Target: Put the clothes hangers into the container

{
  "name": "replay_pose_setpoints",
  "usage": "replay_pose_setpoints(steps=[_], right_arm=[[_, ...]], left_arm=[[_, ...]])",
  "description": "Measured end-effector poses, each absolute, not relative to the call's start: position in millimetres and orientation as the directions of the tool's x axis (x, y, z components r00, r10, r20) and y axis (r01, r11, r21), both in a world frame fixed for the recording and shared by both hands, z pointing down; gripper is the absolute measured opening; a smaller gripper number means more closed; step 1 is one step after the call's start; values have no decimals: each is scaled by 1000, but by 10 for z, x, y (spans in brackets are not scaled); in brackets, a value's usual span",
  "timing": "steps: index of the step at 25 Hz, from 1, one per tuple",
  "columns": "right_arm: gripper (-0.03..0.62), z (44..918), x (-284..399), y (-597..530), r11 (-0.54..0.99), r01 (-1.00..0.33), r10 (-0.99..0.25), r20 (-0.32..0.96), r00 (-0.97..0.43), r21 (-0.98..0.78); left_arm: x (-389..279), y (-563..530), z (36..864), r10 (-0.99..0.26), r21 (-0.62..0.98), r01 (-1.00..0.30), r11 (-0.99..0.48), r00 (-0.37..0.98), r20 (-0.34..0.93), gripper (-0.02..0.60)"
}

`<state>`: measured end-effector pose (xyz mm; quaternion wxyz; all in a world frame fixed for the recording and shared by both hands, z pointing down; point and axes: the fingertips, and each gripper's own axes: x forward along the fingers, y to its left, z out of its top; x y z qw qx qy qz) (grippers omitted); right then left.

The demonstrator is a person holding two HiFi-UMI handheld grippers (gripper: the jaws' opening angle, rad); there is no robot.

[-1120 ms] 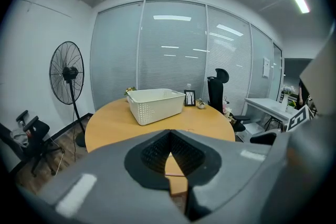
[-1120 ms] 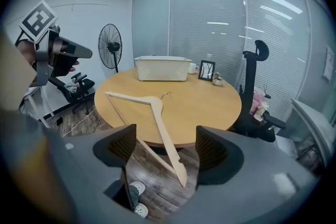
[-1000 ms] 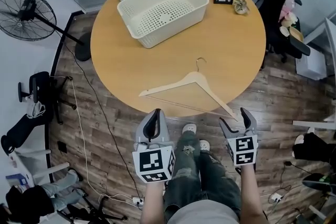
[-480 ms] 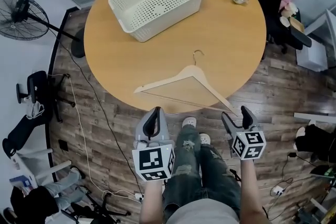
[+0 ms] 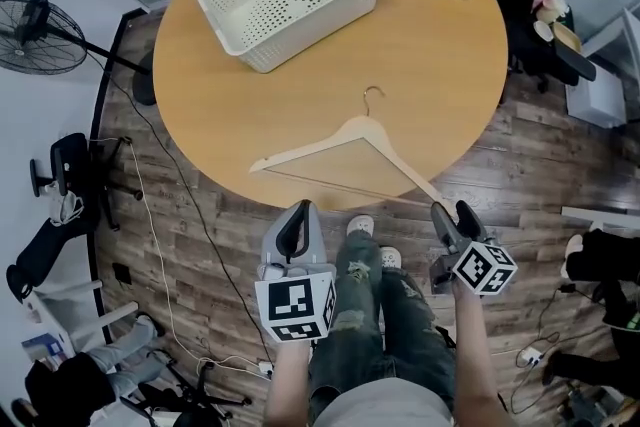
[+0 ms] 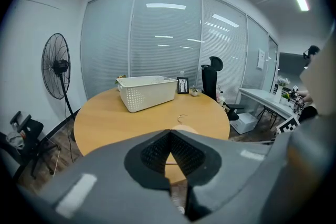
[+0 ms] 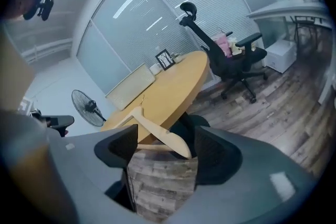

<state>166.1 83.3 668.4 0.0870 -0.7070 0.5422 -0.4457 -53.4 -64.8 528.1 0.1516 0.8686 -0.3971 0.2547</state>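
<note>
At upper left, a perforated cream plastic container (image 5: 310, 30) sits on the smooth round wooden table (image 5: 430, 65); lower left of centre, the left gripper (image 5: 297, 213) has its ribbed black pads pressed together on nothing. At centre lies the pale, triangular wooden clothes hanger (image 5: 312, 145); its right tip overhangs the table edge between the right gripper (image 5: 452, 211) jaws, which are spread, have just been closing slightly and do not pinch it.

Head cam: high up, facing steeply down on the round desk (image 5: 430, 85), nearly the whole top in frame. Left hand-held gripper (image 5: 299, 211) cam: low, just off the desk's near rim, looking across it to the glass wall (image 6: 163, 39). Right hand-held gripper (image 5: 451, 212) cam: same side, close to the rim, horizon tilted. All three share desk, hanger (image 5: 345, 140), basket (image 5: 318, 23).
</note>
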Motion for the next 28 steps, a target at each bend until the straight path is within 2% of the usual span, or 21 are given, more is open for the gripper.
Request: replay_pose_setpoints(steps=[13,16,18,21,28], right_arm=[[356,6977,1617,813,-403,-398,-890,454,-37,-824],[353,6910,1500,664,-313,-284,-936,345,-71,-906],[347,6888,1480,631,-279,-271,-947,311,-82,-921],[276,6837,1500,600,-231,-264,-963,259,-76,-936],[234,6820,1443,503,-172,-201,-978,192,-84,-964]], left_arm=[[-493,-575,5442,-589,55,-757,-652,550,593,0],[-495,-566,5479,-583,56,-756,-652,547,601,0],[-499,-554,5495,-580,60,-758,-650,545,606,0],[-513,-537,5511,-577,66,-760,-647,544,609,0],[-587,-531,5554,-584,61,-772,-632,527,618,0]])
